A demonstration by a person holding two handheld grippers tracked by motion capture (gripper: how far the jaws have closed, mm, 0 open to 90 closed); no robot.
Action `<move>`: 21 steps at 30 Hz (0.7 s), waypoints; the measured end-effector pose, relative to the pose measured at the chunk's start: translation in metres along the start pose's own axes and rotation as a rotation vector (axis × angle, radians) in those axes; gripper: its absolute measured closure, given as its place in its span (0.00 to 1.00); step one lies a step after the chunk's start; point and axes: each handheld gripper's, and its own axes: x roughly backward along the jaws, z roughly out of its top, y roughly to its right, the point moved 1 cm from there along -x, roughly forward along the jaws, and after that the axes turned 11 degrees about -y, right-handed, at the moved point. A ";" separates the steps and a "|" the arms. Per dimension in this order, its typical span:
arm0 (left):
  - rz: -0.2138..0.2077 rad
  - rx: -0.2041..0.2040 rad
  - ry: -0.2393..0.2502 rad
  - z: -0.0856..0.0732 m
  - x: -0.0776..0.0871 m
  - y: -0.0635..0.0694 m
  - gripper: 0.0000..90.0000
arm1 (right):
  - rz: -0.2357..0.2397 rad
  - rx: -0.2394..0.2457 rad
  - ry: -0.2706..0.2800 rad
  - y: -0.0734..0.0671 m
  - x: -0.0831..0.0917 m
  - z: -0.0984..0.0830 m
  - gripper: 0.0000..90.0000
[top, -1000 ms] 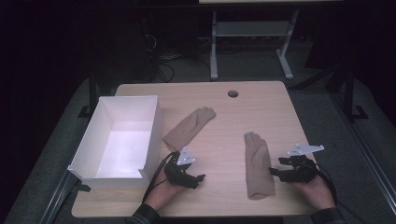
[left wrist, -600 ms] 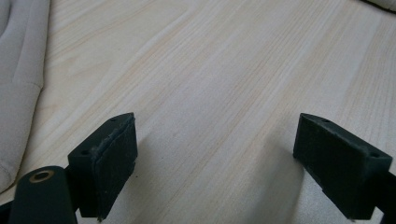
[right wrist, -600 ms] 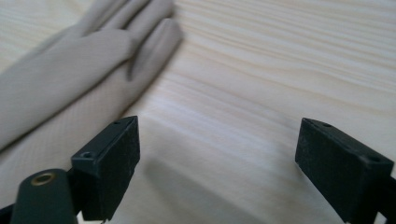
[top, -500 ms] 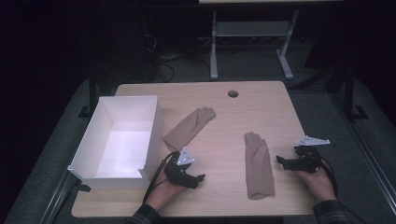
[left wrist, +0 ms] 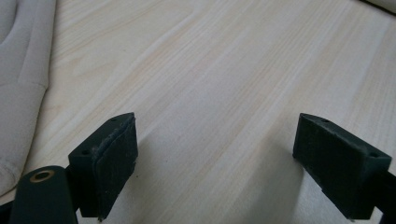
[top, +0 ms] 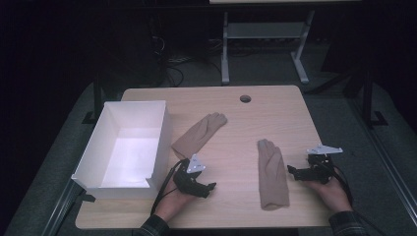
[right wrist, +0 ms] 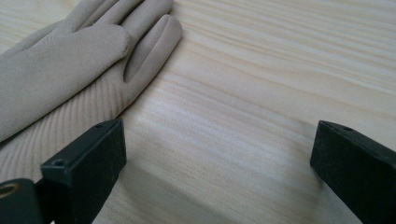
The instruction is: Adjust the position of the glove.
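My right claw (top: 298, 172) released, jaws just opened wide, nothing between; beige soft knit glove (top: 272, 172) near desk's front edge: light, limp, pinch ribbed cuff

My left claw (top: 206, 188) gapes empty

A dim lab or office: wooden desk (top: 275, 105) with cable hole (top: 245, 99), floor cables (top: 169, 61), carpet (top: 344, 110).

Bare table (top: 231, 147) lies open between the two gloves (top: 272, 172), while the white box (top: 125, 142) walls off the left side.
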 end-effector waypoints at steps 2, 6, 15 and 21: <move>0.003 0.012 -0.004 0.002 -0.001 0.000 0.15 | 0.000 -0.001 0.000 0.000 0.000 0.000 0.04; 0.005 0.023 -0.027 0.006 -0.001 -0.001 0.16 | 0.000 -0.001 0.000 0.000 0.000 0.000 0.04; -0.023 0.062 -0.035 0.028 0.000 -0.013 0.26 | 0.004 0.005 0.000 0.000 0.000 0.000 0.04; 0.007 0.065 -0.049 0.040 0.001 -0.025 0.52 | 0.009 0.005 -0.003 -0.001 0.000 0.000 0.04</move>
